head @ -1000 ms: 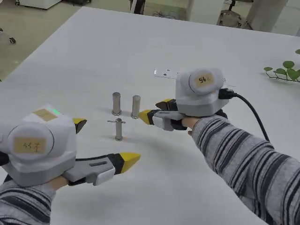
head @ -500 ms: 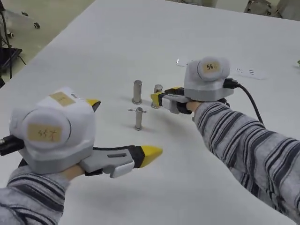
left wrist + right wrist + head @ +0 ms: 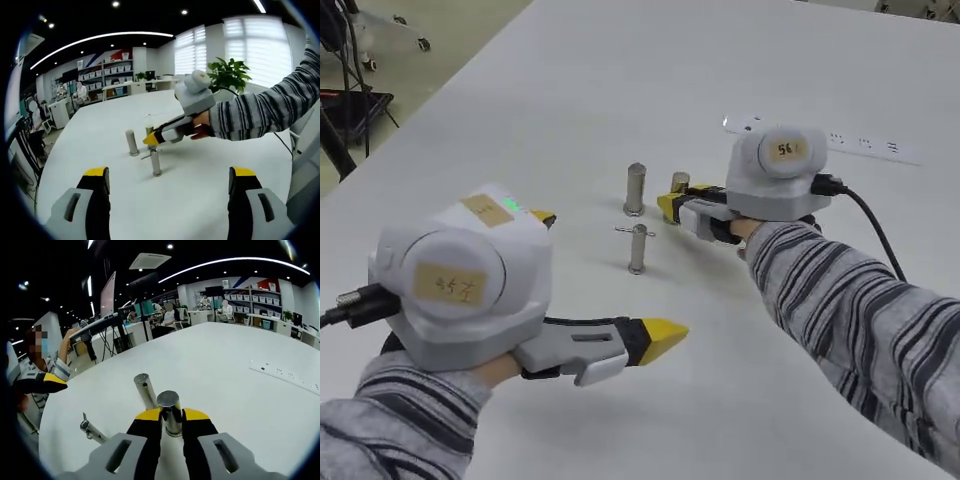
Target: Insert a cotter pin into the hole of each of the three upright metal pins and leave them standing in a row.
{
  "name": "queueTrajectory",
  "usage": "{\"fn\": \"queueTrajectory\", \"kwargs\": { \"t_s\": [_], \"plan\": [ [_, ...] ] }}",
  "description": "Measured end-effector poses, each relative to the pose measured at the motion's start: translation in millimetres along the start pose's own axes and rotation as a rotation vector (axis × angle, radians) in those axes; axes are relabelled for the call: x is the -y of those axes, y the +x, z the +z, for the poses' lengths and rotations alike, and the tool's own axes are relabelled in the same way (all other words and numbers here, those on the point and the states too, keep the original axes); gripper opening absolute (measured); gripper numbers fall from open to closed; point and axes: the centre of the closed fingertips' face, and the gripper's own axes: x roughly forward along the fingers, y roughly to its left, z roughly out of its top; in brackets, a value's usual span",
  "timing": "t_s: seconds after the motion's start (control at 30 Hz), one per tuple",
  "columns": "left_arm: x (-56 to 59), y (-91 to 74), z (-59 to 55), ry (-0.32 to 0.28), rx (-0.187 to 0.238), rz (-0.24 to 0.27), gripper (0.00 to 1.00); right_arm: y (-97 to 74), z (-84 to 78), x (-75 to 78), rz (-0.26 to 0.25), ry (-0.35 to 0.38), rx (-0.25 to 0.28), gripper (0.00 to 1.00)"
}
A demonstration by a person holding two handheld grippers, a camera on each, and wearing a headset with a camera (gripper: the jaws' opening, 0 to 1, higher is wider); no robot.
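Pinches the right pin between the yellow tips of the right gripper, jaws drawn narrow against both its sides. Has it upright near the middle of the tabletop, well in from the left edge. Shows the left pin just beside it, upright and free of any jaw. Shows the near pin a little closer to the near edge, apart from the other two, also upright. Has a cotter pin through its upper end, poking out on both sides. Holds the left gripper low over the tabletop toward the near edge, jaws spread wide around nothing, pointed at the pins and well short of them. Trails a black cable from the right gripper back beside a striped sleeve. Takes in a white power strip lying flat beyond the pins, toward the far edge.
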Motion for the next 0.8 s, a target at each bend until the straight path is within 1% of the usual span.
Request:
{"fn": "queueTrajectory", "kwargs": {
  "t_s": [0.03, 0.07, 0.1, 0.13, 0.17, 0.23, 0.3, 0.4, 0.47, 0.57, 0.67, 0.73, 0.8],
  "plan": [
    [-0.2, 0.1, 0.3, 0.001, 0.002, 0.001, 0.99, -2.3, 1.2, -0.2, -0.005, -0.007, 0.003, 0.09],
    [-0.1, 0.0, 0.3, 0.001, 0.000, 0.001, 0.99, -3.2, 2.4, 1.3, -0.009, 0.003, 0.003, 0.09],
    [-0.4, 0.1, 0.0, 0.001, -0.003, 0.003, 0.99, -4.4, 1.6, 1.2, -0.016, 0.005, -0.006, 0.09],
    [-0.3, 0.1, 0.1, 0.005, -0.002, 0.004, 0.99, -7.6, -0.1, 5.4, -0.051, -0.043, -0.029, 0.08],
    [0.0, 0.6, -0.2, 0.006, -0.006, 0.005, 0.99, -10.1, 0.1, 6.3, -0.062, -0.077, -0.034, 0.08],
    [1.8, 1.5, 0.3, 0.010, -0.007, 0.002, 0.99, -14.3, 1.4, 3.1, -0.056, -0.060, -0.028, 0.08],
    [3.7, 1.8, 2.2, 0.013, -0.002, -0.003, 0.98, -20.0, 3.0, 3.3, -0.063, -0.057, -0.025, 0.08],
    [6.3, 2.2, 4.9, 0.006, 0.010, -0.009, 0.98, -36.5, 4.7, 2.9, -0.101, -0.075, -0.011, 0.08],
    [9.1, 2.8, 7.1, 0.010, 0.017, -0.016, 0.98, -46.5, 1.4, -1.2, -0.101, -0.079, -0.014, 0.08],
    [11.6, 3.0, 8.0, 0.024, 0.014, -0.020, 0.98, -60.4, -4.5, -7.1, -0.093, -0.063, -0.008, 0.08],
    [11.5, 2.5, 7.0, 0.029, 0.008, -0.024, 0.98, -73.8, -12.1, -11.8, -0.091, -0.054, -0.016, 0.08],
    [9.8, 1.9, 8.2, 0.034, 0.010, -0.019, 0.98, -82.0, -17.7, -16.0, -0.082, -0.027, -0.017, 0.08],
    [8.8, 1.2, 9.2, 0.035, 0.013, -0.016, 0.98, -90.3, -23.5, -22.5, -0.073, -0.033, -0.022, 0.08]
  ]
}}
